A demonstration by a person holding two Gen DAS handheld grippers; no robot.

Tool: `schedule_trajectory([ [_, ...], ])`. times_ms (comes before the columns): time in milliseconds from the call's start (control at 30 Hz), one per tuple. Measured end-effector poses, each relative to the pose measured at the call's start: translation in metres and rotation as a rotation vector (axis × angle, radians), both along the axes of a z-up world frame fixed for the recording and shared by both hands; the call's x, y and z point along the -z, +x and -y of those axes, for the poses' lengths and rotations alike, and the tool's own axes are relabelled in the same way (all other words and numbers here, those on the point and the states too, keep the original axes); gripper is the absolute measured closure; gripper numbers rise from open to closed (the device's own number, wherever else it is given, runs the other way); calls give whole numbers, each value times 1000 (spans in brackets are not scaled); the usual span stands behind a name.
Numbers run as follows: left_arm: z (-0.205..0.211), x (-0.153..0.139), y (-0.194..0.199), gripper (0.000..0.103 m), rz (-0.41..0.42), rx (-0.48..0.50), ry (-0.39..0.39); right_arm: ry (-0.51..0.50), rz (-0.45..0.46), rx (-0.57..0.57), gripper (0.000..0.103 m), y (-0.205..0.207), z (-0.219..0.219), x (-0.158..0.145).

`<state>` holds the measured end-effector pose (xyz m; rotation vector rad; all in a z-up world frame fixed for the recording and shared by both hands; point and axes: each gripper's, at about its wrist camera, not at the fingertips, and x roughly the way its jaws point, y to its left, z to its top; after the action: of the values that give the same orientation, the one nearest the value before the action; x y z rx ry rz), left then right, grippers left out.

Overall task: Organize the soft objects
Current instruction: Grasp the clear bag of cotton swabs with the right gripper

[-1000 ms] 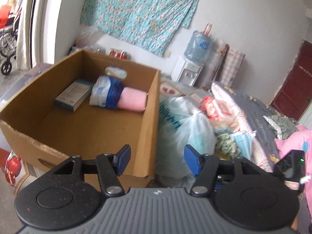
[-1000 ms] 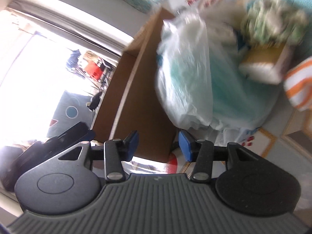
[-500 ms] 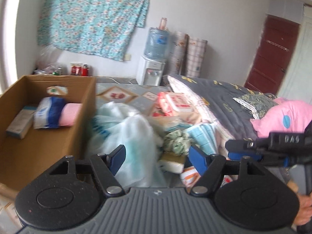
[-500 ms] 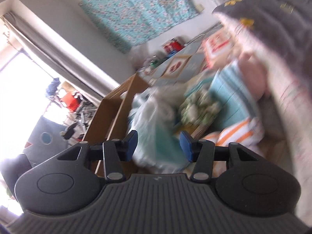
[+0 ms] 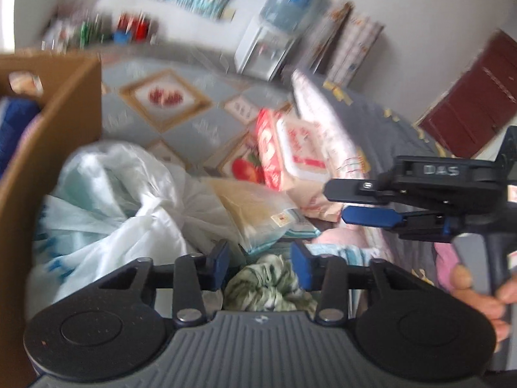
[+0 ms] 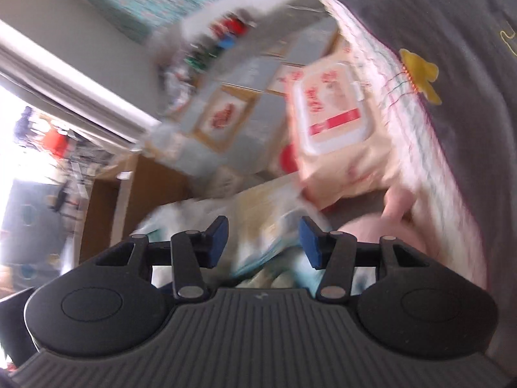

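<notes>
Both grippers had swung right, away from the cardboard box [image 5: 48, 148], over the pile of soft goods. Left gripper [image 5: 260, 266] had just been closing, jaws narrowly apart above a green-white cloth bundle [image 5: 265, 287], not pressing it. Right gripper [image 6: 263, 242] stood part-open, empty, near the wipes pack [image 6: 332, 119].

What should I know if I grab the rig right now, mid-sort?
Left gripper: jaws have just been closing around the green patterned cloth; whether the pads grip it yet is unclear.
Right gripper: open, empty, over the tan packet.
Done: the cardboard box on the left holds at least a blue item.
Left: the cloth, white plastic bag, tan packet and wipes pack lie outside the box.
</notes>
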<state>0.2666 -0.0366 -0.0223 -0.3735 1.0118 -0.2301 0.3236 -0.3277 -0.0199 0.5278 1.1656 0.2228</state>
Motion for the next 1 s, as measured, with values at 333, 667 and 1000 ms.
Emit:
schedule_trajectory([
  [333,9,40,50,67,-169,-24,-13,39,-166,-23,55,57,0,68],
  [667,11,47,64,64,-215,-46,-21,128,-209,-64,58,57,-4,77],
  [1000,11,39,60,63,-203,-42,-51,97,-119,-84,90,42,-11,57],
])
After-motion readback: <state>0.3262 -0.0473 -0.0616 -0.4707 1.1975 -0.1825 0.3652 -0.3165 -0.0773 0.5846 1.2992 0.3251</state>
